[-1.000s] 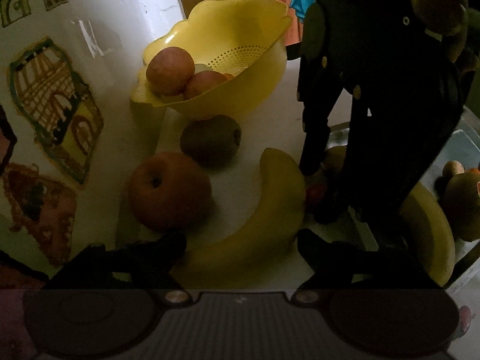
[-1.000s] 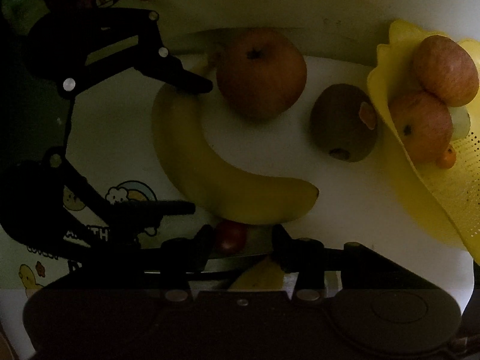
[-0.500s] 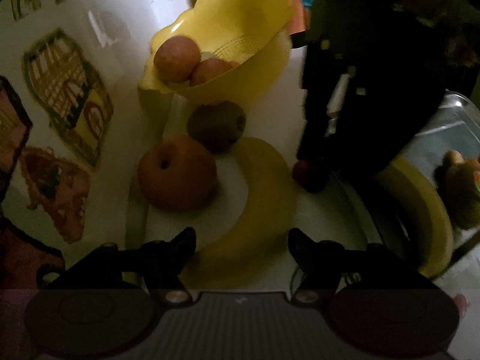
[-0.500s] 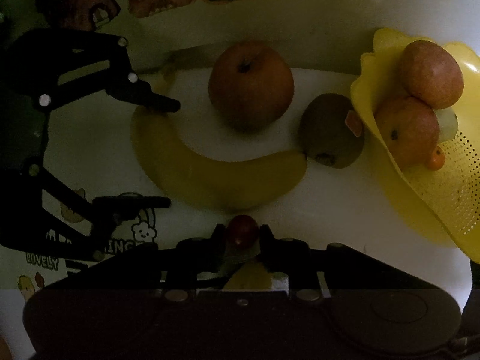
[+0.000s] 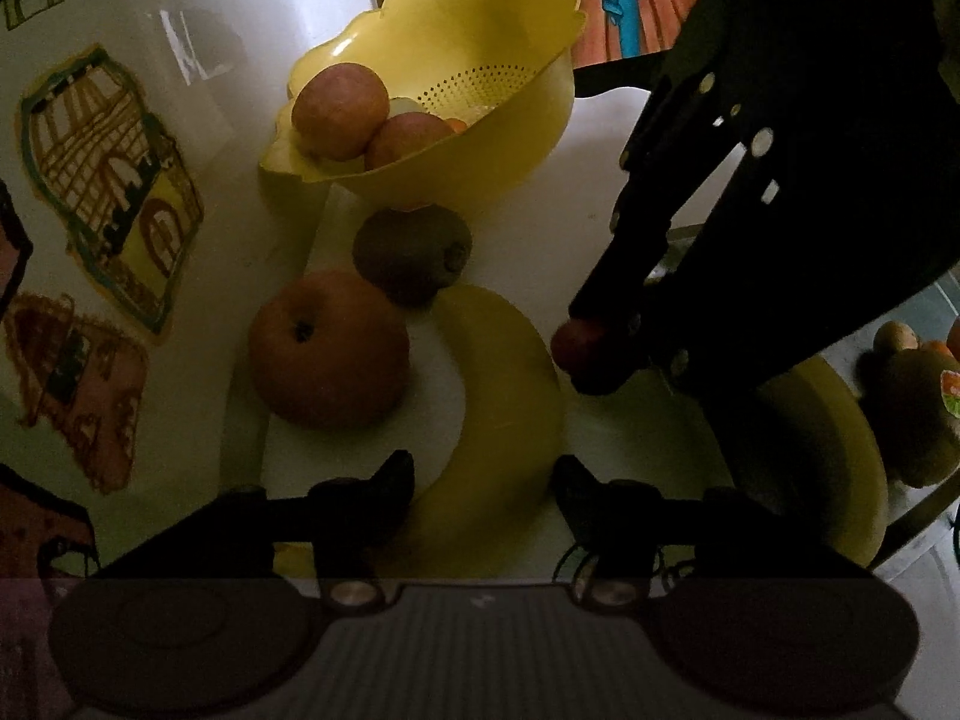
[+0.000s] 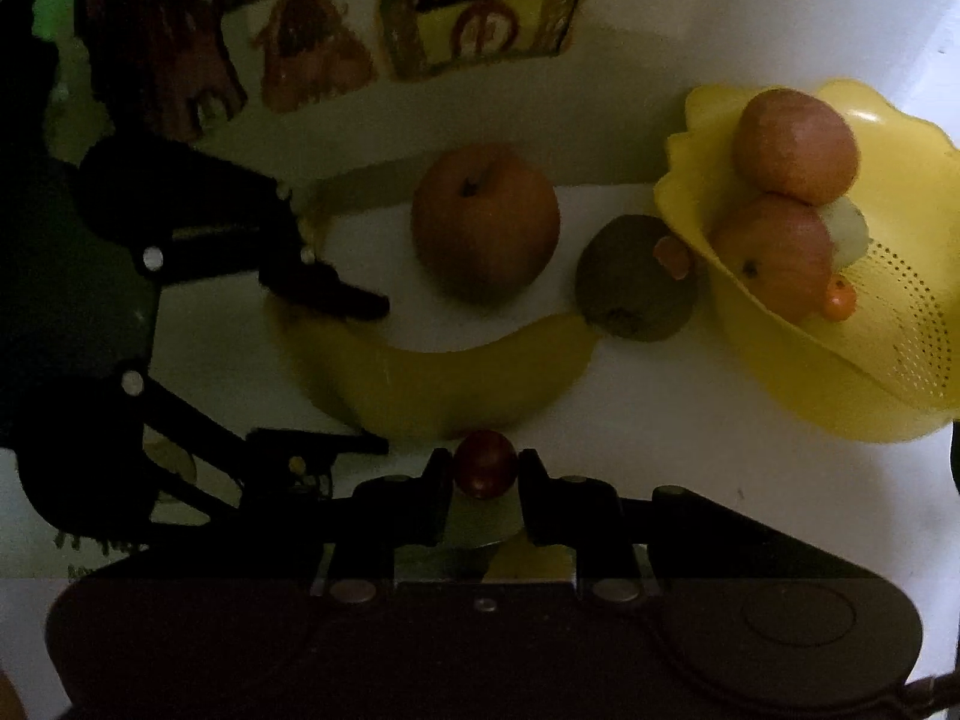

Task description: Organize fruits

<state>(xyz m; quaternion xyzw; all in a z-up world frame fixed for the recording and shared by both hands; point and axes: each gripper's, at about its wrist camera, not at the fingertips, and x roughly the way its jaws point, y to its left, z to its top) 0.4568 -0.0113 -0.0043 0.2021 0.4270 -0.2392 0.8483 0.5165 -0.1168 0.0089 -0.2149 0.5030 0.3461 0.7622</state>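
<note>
Fruit is being sorted on a white desk (image 6: 630, 420), with the banana (image 6: 444, 387) as the marker. The right gripper (image 6: 485, 474) has closed its fingers on a small red fruit (image 6: 485, 463), held just in front of the banana's outer curve. The left gripper (image 5: 483, 483) stands wide open astride the banana's near end, gripping nothing. Inside the banana's curve sits an apple (image 5: 329, 348); a kiwi (image 5: 411, 255) touches the banana's far tip, and past that stands the yellow colander (image 5: 540, 114) with two apples. The step in hand looks like carrying the small fruit to its place; next, probably, a lift clear of the banana and a gentle release, since it would roll easily.
</note>
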